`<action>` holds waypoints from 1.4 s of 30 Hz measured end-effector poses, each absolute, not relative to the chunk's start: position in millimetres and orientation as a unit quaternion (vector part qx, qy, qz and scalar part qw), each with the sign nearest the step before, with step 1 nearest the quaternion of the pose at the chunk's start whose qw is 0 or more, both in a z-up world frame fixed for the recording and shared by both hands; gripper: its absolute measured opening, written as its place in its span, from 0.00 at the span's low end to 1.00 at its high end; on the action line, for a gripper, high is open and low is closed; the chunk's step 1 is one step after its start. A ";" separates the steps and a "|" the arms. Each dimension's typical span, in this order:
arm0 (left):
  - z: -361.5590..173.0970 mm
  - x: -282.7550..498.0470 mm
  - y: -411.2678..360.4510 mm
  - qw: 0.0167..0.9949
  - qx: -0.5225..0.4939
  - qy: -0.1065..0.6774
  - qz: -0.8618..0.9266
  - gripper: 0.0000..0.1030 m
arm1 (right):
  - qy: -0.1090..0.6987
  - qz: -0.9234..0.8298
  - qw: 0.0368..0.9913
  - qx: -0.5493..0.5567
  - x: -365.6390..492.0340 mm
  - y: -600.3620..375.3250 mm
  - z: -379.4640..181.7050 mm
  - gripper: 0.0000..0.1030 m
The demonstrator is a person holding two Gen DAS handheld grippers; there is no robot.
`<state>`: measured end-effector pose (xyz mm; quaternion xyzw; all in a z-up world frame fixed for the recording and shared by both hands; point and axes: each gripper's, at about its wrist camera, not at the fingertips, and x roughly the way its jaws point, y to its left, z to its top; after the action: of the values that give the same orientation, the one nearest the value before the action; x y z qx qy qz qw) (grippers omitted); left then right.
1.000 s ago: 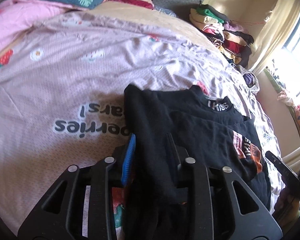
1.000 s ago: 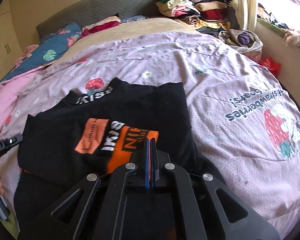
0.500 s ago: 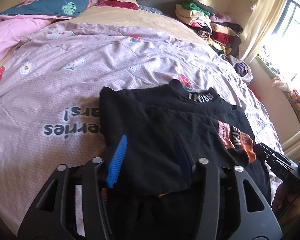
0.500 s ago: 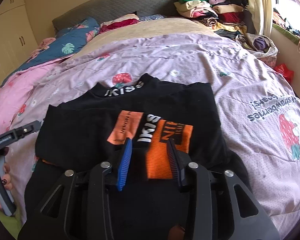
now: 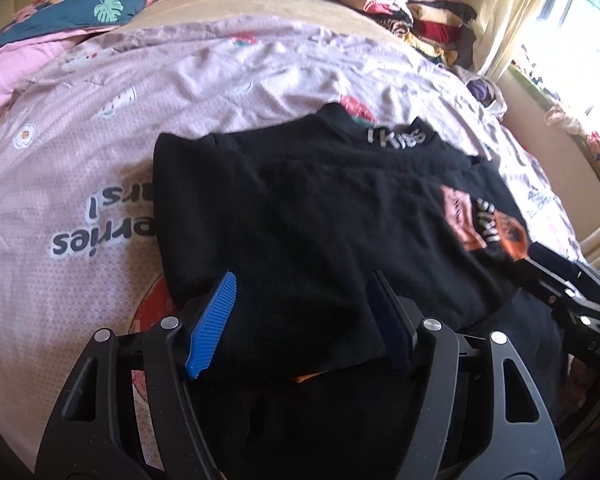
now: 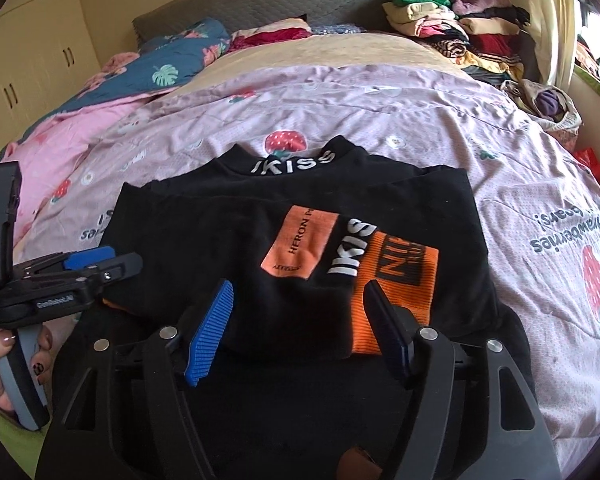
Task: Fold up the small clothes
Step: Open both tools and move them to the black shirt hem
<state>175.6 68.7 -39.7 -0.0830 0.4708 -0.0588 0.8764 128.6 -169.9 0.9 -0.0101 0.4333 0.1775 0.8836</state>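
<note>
Once clamped, both tongs (image 5: pixel 300 316) (image 6: pixel 298 326) apart.

One black shirt (image 6: pixel 300 240); two tongs (image 6: pixel 296 320) (image 5: pixel 300 312); one clothes pile (image 6: pixel 460 28)

Left gripper (image 5: pixel 300 320): lower centre of its own view, pointing steeply down; jaws apart and opening, blue ribbed pads (image 5: pixel 214 324) facing inward, no pad pressing on anything. Seen again at the left edge of the right wrist view (image 6: pixel 100 264), side-on.

Left hand (image 6: pixel 4 364): lower left of the right wrist view, wrapped round the handle, painted nails visible.

Right gripper (image 6: pixel 300 328): lower centre of its own view, angled downward; jaws apart and opening, pads clear. Partly visible at the right edge of the left wrist view.
</note>
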 end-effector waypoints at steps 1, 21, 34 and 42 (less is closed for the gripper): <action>-41.8 175.4 68.2 0.876 -0.081 0.472 -0.058 0.58 | 0.434 0.180 0.883 -0.011 128.7 -168.4 0.3 0.64; -40.8 170.5 68.5 0.875 -0.080 0.473 -0.058 0.58 | 0.472 0.134 0.871 -0.027 128.7 -171.7 -21.1 0.72; -25.2 158.9 69.3 0.877 -0.095 0.467 -0.057 0.72 | 0.441 0.132 0.887 -0.034 106.6 -166.7 7.6 0.91; -7.8 148.0 67.5 0.882 -0.095 0.457 -0.060 0.91 | 0.428 0.127 0.894 -0.033 94.7 -168.2 23.3 0.94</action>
<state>148.0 67.5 -7.8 -0.0950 0.4573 -0.0600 0.8822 94.7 -168.2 23.3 -0.0326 0.4278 0.1272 0.8943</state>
